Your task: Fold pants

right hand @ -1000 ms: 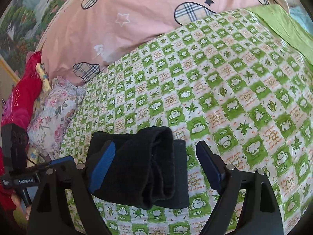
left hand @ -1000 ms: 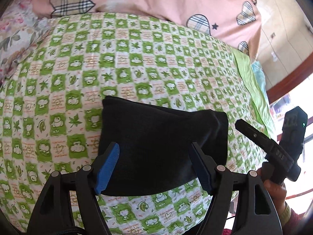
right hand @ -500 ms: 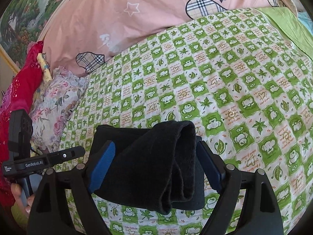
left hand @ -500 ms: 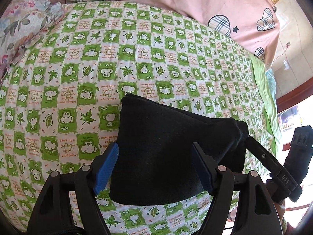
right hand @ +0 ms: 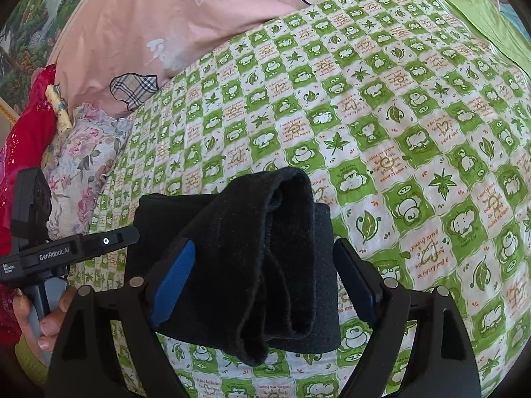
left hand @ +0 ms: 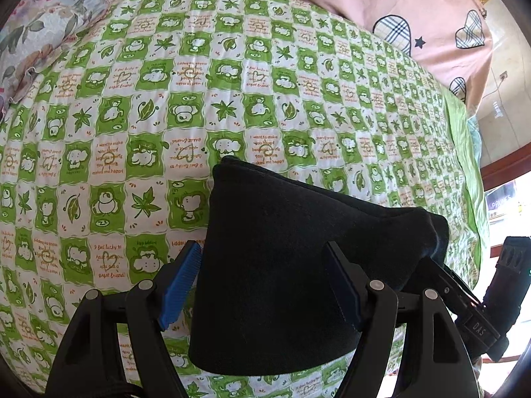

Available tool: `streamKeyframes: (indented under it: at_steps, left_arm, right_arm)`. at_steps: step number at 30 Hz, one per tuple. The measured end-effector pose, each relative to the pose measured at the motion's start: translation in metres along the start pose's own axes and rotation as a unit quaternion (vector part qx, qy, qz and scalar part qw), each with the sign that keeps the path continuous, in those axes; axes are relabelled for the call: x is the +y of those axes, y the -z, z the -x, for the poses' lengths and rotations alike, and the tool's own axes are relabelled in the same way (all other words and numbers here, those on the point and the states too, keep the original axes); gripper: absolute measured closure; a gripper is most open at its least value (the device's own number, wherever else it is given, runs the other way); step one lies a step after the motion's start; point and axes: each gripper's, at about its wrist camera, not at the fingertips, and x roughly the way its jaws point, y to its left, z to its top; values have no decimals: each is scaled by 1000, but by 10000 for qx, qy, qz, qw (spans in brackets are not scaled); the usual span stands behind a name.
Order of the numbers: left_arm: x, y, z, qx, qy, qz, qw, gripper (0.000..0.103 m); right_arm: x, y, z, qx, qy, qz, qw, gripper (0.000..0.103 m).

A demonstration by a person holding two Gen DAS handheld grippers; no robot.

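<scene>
A: Folded pants (left hand: 278, 265), black, lying on the bed's green-checked sheet (left hand: 199, 99). Left tongs (left hand: 262, 285) hang above them, jaws spread wide. Left blue pad (left hand: 181, 287) sits just off the cloth's left edge; right pad (left hand: 343, 290) is over the fabric. Pressing or only hovering, I cannot tell.

B: Right tongs (right hand: 265, 278) likewise spread wide, straddling the bundle. From this side the pants (right hand: 265, 265) show a thick rolled fold rising between the pads. Both pads stand clear of the cloth, no pinch.

A: Near edge of the pants is partly hidden behind the tong frames in both views. Layer count unreadable, cloth too dark.

B: Agreed. The roll's underside is in shadow.

A: Right-hand gripper body pokes in at the lower right of the left view, mostly cut off by the frame edge. Label too small, only part of it legible.

B: In the right view, the left gripper's handle shows at the far left, with a hand (right hand: 39, 318) round its grip; the hand is cropped.

A: Pink quilt (right hand: 199, 16) with plaid hearts at the head of the bed, floral pillow (right hand: 83, 162) beside it. Red cloth (right hand: 30, 126) at the left margin, shape unclear.
</scene>
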Motion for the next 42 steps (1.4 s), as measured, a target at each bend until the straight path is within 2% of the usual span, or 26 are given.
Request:
streamKeyframes:
  at_steps: [12, 19, 27, 34, 42]
  left_arm:
    - [4, -14, -30, 11, -581, 76, 9983, 27]
    - [13, -16, -40, 109, -477, 226, 9985, 27]
    - [17, -17, -43, 179, -299, 257, 9991, 26]
    - [17, -4, -15, 82, -320, 103, 9994, 28]
    - [28, 18, -17, 380, -48, 293, 9988, 28]
  right_arm:
    - [-14, 5, -11, 148, 359, 166, 9991, 18]
    - [-29, 13, -21, 271, 322, 176, 9990, 18]
    - [-49, 19, -30, 365, -180, -167, 9990, 18]
    - [-54, 22, -27, 460, -474, -505, 9965, 18]
    - [-42, 26, -30, 630, -788, -379, 9942, 18]
